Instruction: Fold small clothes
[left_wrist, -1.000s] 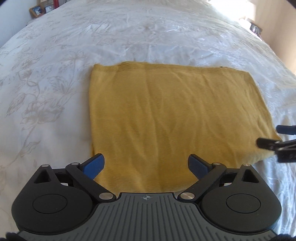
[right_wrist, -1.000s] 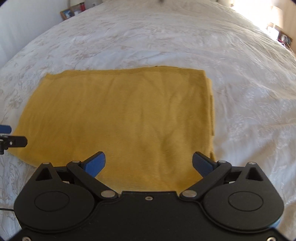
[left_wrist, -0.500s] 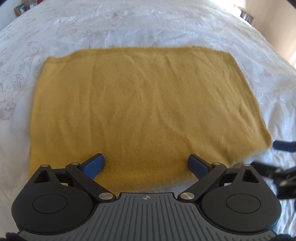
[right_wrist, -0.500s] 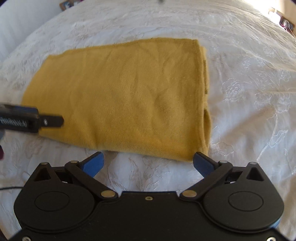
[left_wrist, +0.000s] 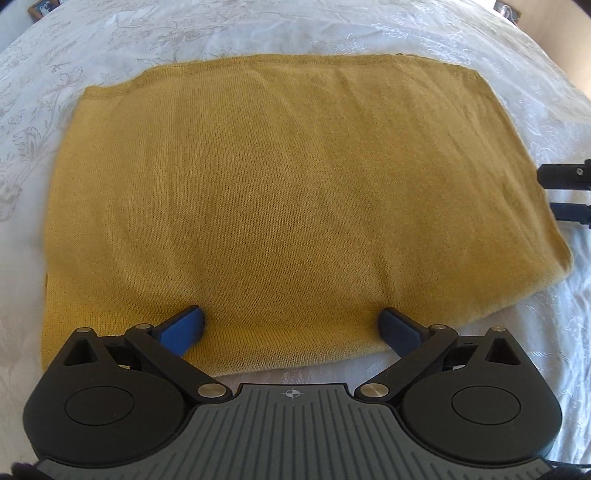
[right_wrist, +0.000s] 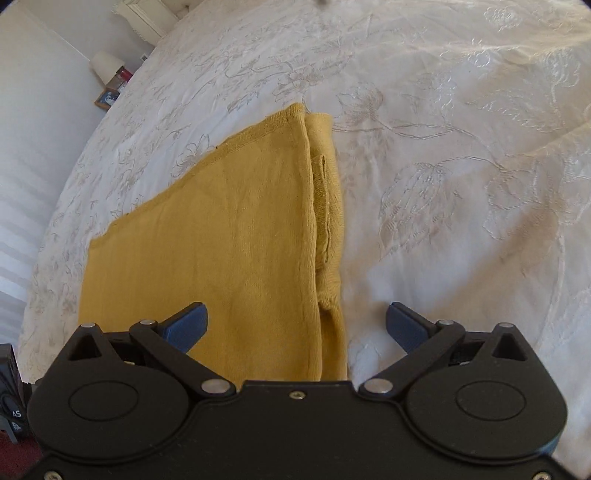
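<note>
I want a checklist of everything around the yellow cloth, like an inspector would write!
Surface: white bedspread with a stitched flower pattern, lightly wrinkled.
Job's things: yellow cloth lying flat, already folded; layered edges show along its right side in the right wrist view.
Clutter: nothing seen on the bed.
Grippers: left claw open, low over the cloth's near edge; right claw open, astride the cloth's right edge.
Cables: thin dark cable at the bottom right corner of the left wrist view.
Surroundings: picture frame and small items beside the bed, white wall.
</note>
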